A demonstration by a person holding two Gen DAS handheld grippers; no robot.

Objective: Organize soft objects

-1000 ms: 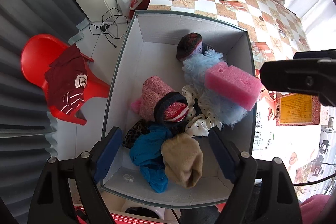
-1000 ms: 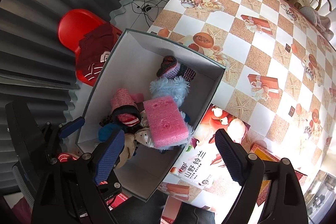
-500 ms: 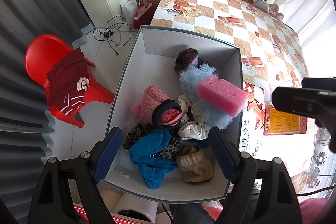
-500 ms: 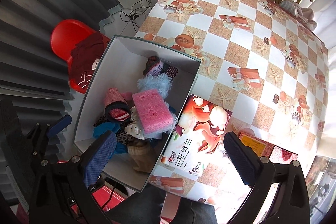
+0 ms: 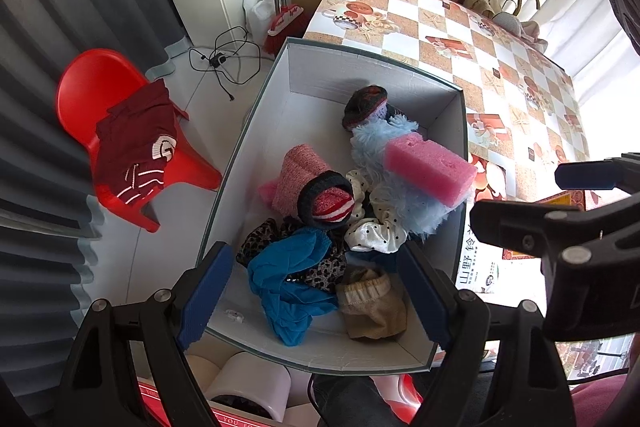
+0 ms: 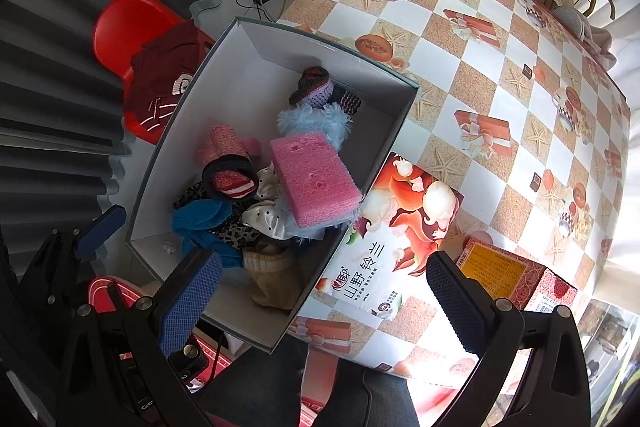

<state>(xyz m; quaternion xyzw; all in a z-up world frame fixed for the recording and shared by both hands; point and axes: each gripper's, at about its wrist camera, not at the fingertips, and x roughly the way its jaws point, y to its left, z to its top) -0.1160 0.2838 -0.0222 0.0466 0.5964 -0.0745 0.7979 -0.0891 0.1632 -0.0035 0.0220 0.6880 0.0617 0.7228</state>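
Both grippers raised — pink sponge (image 6: 313,179) beyond open jaws

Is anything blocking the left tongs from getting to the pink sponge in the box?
Nothing visible. The left tongs hang open above the box, whose top is open. The pink sponge lies on top of the fluffy blue cloth, with nothing covering it.

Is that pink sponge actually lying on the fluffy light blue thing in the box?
Touching. In the left wrist view the pink sponge lies tilted on the fluffy light blue thing, whose fur shows right under its lower edge, with no gap.
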